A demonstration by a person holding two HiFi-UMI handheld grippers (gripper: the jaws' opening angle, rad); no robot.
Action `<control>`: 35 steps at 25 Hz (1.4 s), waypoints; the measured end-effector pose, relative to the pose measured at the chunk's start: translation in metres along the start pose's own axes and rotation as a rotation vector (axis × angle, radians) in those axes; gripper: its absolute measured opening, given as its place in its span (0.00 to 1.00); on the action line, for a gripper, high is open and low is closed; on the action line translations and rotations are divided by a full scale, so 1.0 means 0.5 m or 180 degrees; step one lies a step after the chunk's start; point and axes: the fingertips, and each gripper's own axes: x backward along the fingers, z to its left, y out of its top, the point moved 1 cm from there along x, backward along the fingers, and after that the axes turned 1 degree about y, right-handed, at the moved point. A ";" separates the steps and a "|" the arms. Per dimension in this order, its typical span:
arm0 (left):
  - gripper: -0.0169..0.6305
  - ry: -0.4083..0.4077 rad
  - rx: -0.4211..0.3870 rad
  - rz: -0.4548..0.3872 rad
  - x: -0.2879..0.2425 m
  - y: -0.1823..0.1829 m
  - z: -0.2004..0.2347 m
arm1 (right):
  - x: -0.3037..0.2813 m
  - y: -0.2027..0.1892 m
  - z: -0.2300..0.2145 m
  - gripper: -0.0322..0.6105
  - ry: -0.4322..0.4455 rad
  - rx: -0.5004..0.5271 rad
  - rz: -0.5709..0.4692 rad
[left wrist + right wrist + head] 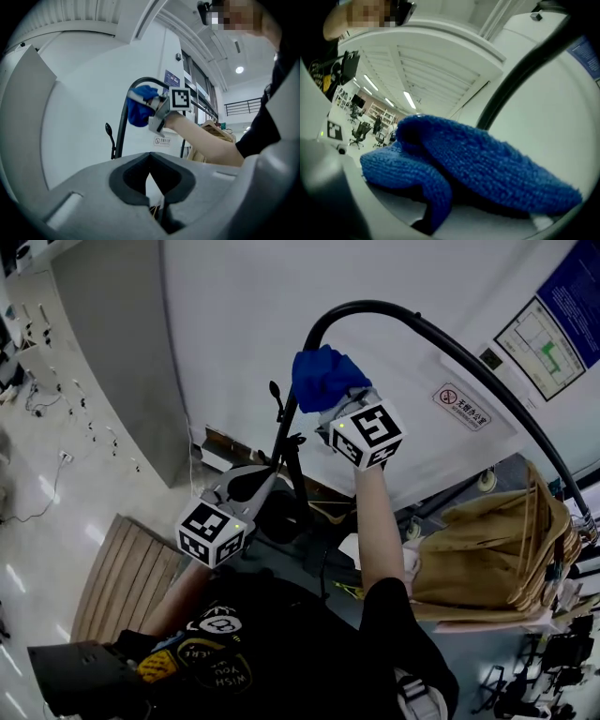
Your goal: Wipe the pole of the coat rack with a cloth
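Observation:
The coat rack's black pole [284, 432] rises in front of a white wall and bends over into a long arch [422, 322]. My right gripper [330, 407] is raised at the top of the bend, shut on a bunched blue cloth [322, 374] that lies against the pole. In the right gripper view the cloth [464, 159] fills the jaws and the pole [515, 75] runs just behind it. My left gripper [251, 482] is lower, left of the pole and apart from it. Its jaws [150, 161] are shut with nothing in them, and the pole [120, 133] and cloth [139, 110] show beyond.
Tan garments on hangers [492, 545] hang from the arch at the right. A short black hook [275, 390] sticks up beside the pole. A wooden slatted panel [122, 577] lies on the floor at the left. A no-smoking sign [463, 407] and a blue poster [567, 292] are on the wall.

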 end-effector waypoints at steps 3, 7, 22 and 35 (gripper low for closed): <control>0.03 -0.0023 0.0020 -0.0045 0.001 0.008 -0.003 | 0.002 0.115 -0.053 0.08 0.0006 -0.0233 -0.0422; 0.03 -0.0047 0.0019 -0.0149 0.010 0.033 -0.009 | 0.053 0.184 -0.098 0.08 -0.0136 -0.0272 -0.0659; 0.03 0.0015 -0.0148 -0.0350 0.025 0.103 0.005 | 0.196 0.190 -0.180 0.08 -0.0912 -0.0677 -0.1126; 0.03 0.0079 -0.0008 -0.0250 0.030 0.068 0.016 | 0.024 -0.052 -0.074 0.08 -0.0197 0.0147 0.0547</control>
